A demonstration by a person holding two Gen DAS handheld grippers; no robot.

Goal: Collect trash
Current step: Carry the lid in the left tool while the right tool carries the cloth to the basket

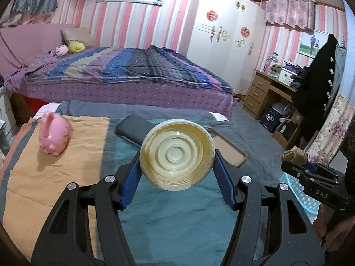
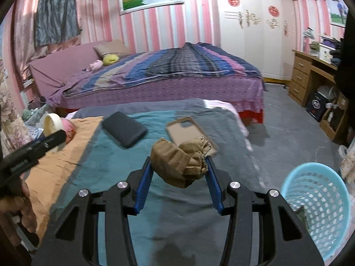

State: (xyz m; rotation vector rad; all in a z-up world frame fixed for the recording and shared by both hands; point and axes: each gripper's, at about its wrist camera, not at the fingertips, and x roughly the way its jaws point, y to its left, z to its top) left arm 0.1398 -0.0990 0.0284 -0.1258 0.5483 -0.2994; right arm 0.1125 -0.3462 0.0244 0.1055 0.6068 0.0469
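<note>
My left gripper [image 1: 177,155] is shut on a dirty cream plastic bowl [image 1: 177,153], held on its side above the teal cloth; the bowl also shows in the right wrist view [image 2: 52,123]. My right gripper [image 2: 179,161] is shut on a crumpled brown paper wad [image 2: 179,164], held above the cloth; the wad also shows at the right edge of the left wrist view [image 1: 295,154]. A light blue plastic basket [image 2: 315,201] stands on the floor to the right of the covered surface, with something dark inside.
On the cloth lie a pink piggy bank [image 1: 54,134], a dark phone [image 2: 124,128] and a brown phone case [image 2: 188,130]. A bed [image 2: 166,77] stands behind, a white wardrobe [image 2: 250,26] and a wooden desk [image 2: 310,77] to the right.
</note>
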